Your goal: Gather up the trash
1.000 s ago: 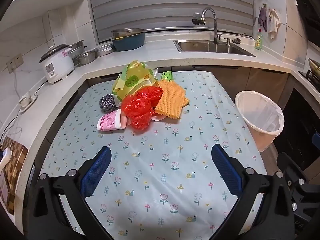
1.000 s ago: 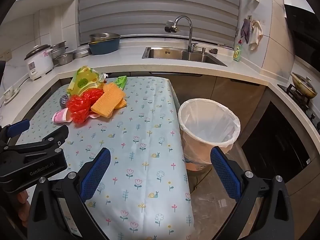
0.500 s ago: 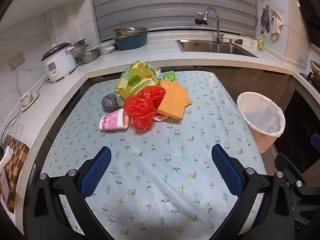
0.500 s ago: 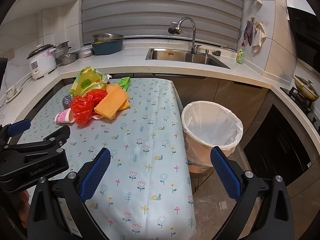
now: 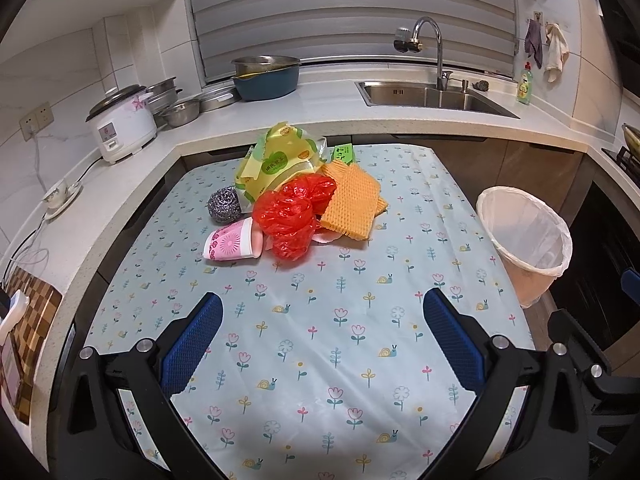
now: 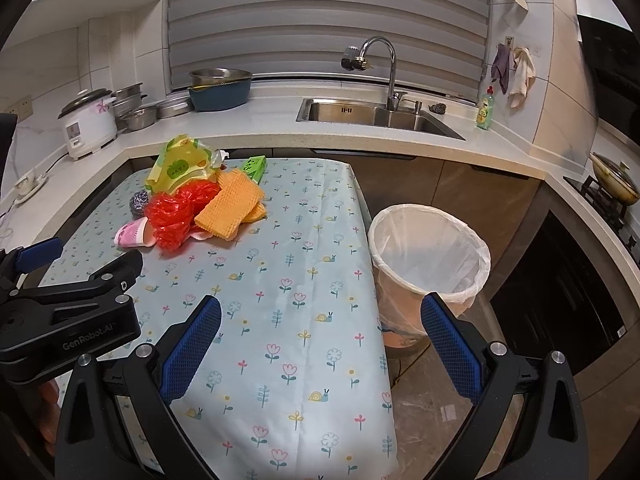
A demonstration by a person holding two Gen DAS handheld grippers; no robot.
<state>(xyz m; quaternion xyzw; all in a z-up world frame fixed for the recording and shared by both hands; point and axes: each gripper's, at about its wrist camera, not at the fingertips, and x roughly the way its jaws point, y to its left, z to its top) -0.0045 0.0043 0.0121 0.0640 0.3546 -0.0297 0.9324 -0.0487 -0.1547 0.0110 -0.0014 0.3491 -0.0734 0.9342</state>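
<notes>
Flowered tablecloth under heaped trash, both claws agape

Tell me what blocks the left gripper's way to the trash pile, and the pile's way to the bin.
Nothing visible. Only bare tablecloth lies between the open left gripper and the trash pile; the lined bin stands open beside the table's right edge.

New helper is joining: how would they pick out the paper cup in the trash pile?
On the floral tablecloth, find the trash pile. The paper cup lies on its side at the near-left edge, against the red plastic bag: pink with flower prints.
</notes>
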